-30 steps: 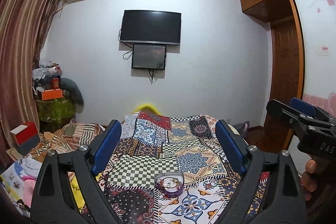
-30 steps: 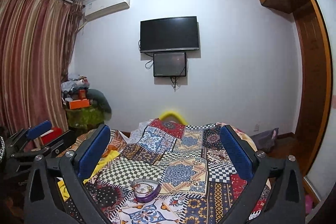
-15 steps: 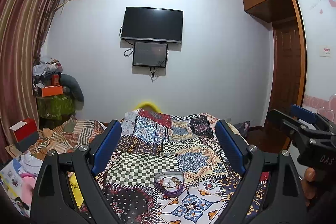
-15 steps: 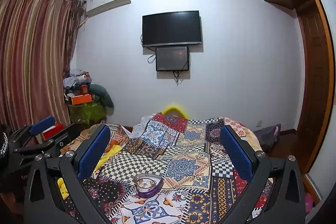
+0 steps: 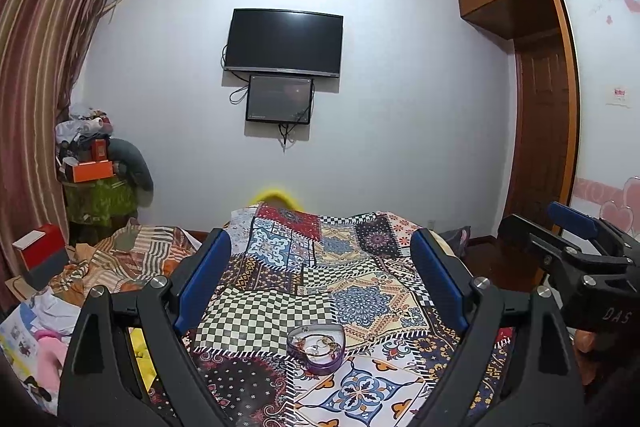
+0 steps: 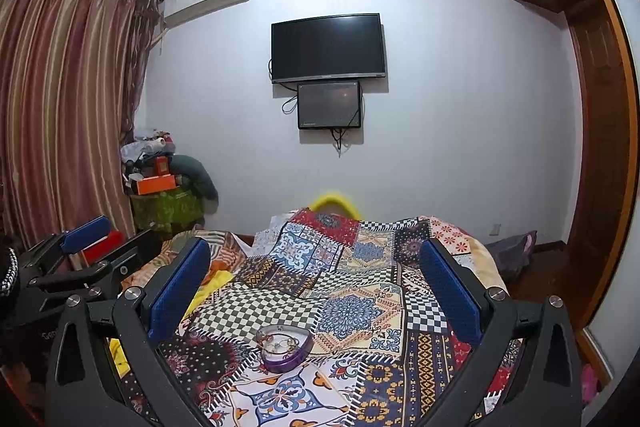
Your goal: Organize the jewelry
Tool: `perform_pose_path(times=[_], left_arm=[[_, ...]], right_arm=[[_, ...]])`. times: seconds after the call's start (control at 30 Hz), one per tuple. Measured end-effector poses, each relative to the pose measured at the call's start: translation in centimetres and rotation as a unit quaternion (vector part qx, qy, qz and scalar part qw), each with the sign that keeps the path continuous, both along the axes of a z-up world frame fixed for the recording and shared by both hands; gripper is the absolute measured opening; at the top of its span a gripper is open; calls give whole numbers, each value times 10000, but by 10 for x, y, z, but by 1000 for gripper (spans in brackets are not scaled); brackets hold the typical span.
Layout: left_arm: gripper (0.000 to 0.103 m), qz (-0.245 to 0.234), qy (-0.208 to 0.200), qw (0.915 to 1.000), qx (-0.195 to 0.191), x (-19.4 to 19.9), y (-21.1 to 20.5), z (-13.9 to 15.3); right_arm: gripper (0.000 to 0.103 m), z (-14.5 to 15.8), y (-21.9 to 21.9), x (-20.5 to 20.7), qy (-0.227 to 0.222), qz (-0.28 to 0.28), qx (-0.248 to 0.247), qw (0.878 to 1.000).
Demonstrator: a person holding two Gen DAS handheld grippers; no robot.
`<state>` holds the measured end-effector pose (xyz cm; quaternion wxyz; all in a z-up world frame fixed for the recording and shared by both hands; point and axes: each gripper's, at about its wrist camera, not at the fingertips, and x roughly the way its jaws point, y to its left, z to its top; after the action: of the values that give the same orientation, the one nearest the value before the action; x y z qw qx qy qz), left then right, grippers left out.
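Left claw (image 5: 320,275): blue-padded fingers spread wide, nothing between them, held above the bed. Right claw (image 6: 316,283): likewise spread and empty, beside the left one. Heart-shaped purple dish (image 5: 317,347): rests on the patchwork bedspread (image 5: 360,267) just ahead of both claws, holding gold rings and chains (image 6: 280,342). Dark television (image 5: 283,43): fixed to the far wall, with a smaller screen (image 5: 279,99) directly below it. Striped curtain (image 6: 60,107): hangs at left.
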<state>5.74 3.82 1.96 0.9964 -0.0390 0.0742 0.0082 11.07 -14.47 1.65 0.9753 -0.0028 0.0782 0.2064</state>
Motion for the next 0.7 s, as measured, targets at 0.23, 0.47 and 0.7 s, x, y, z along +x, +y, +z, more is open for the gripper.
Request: perform_pose_path(times=[0.23,0.47,0.7], left_arm=[[91,-85,22,10000,3,-1,0,0],[91,-122,28,9999,28,-2,-3,2],[91,-146,57,9999,29,-2,-4,2]], right_arm=[[103,1,-2,-1,39,-2,41,10000],[103,3,-2,-1,69,-7,71,10000],[103,6,-4,-3,23,-23,89,10000]])
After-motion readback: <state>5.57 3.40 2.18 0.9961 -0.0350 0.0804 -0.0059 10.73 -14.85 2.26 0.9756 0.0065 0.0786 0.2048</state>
